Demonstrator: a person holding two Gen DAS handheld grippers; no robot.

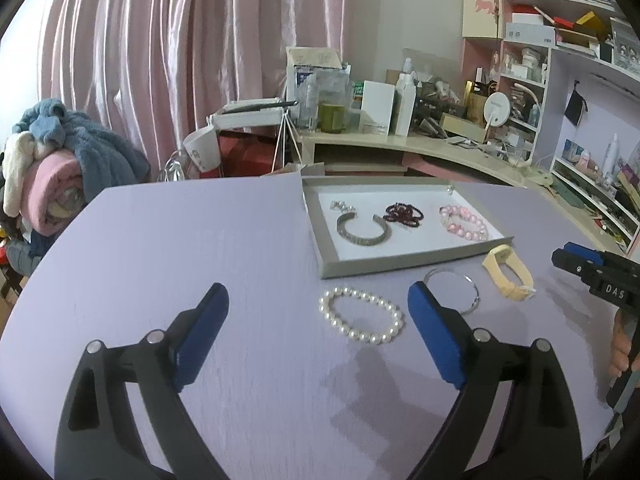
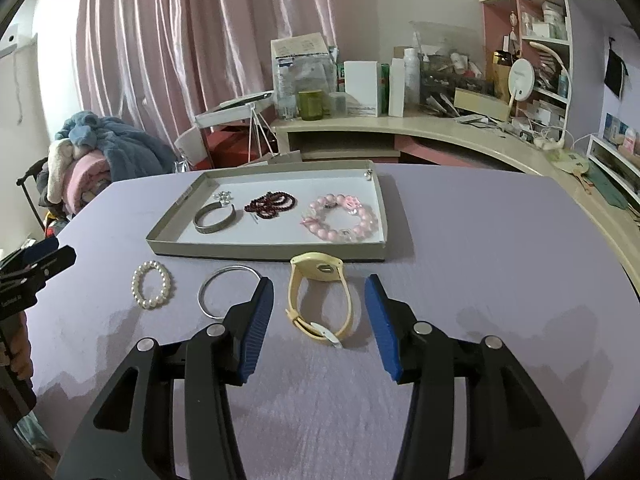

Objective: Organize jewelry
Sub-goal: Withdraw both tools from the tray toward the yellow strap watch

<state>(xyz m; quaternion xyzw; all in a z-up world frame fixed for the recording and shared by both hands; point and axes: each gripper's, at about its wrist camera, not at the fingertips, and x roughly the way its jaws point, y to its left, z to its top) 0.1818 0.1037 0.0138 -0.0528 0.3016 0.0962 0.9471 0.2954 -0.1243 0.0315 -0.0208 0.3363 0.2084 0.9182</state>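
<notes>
A grey tray on the lilac table holds a silver cuff, a dark red bead bracelet, a pink bead bracelet and a small silver piece. In front of it lie a white pearl bracelet, a thin silver bangle and a yellow watch. My right gripper is open, its fingers either side of the watch, just above it. My left gripper is open and empty, above the table just left of the pearl bracelet.
A cluttered desk with boxes, bottles and a round mirror stands behind the table. Shelves fill the right wall. A pile of blankets sits at the left, before pink curtains.
</notes>
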